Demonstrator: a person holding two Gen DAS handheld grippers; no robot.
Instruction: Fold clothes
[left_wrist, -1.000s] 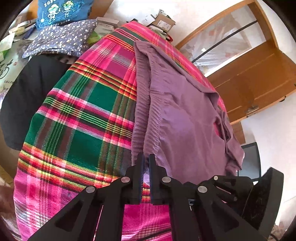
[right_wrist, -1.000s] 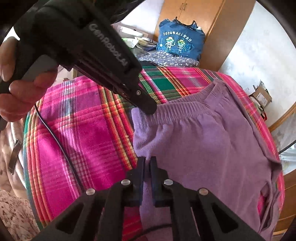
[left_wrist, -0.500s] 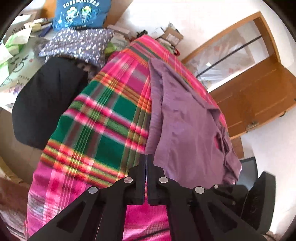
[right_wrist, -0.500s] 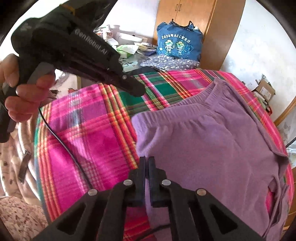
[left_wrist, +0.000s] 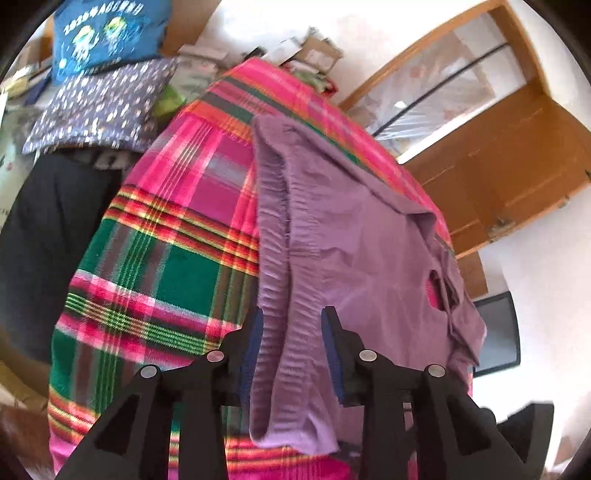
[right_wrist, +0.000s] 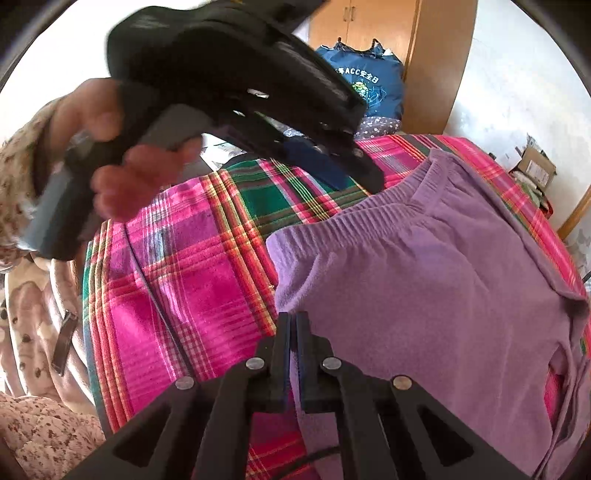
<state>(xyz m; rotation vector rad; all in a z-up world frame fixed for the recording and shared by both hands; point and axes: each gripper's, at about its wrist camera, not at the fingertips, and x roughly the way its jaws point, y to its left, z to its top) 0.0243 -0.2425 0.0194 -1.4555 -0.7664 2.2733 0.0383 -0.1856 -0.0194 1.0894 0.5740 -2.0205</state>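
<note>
Purple trousers (left_wrist: 354, 251) lie spread on a pink and green plaid blanket (left_wrist: 166, 258), waistband toward me. My left gripper (left_wrist: 291, 325) is open, its jaws standing either side of the ribbed waistband, apart from the cloth. In the right wrist view the trousers (right_wrist: 424, 288) fill the right half, and my right gripper (right_wrist: 293, 325) is shut on their near edge. The left gripper (right_wrist: 354, 173) shows there too, raised above the waistband's far corner in a hand.
A blue printed bag (left_wrist: 107, 33) and a floral cushion (left_wrist: 99, 110) lie beyond the blanket. A black garment (left_wrist: 40, 240) hangs at the left. A wooden cupboard (left_wrist: 509, 166) stands right. A cardboard box (right_wrist: 532, 166) sits by the wall.
My left gripper has let go of the waistband and opened, and it has lifted a little. My right gripper stays shut on the trousers' near edge.
</note>
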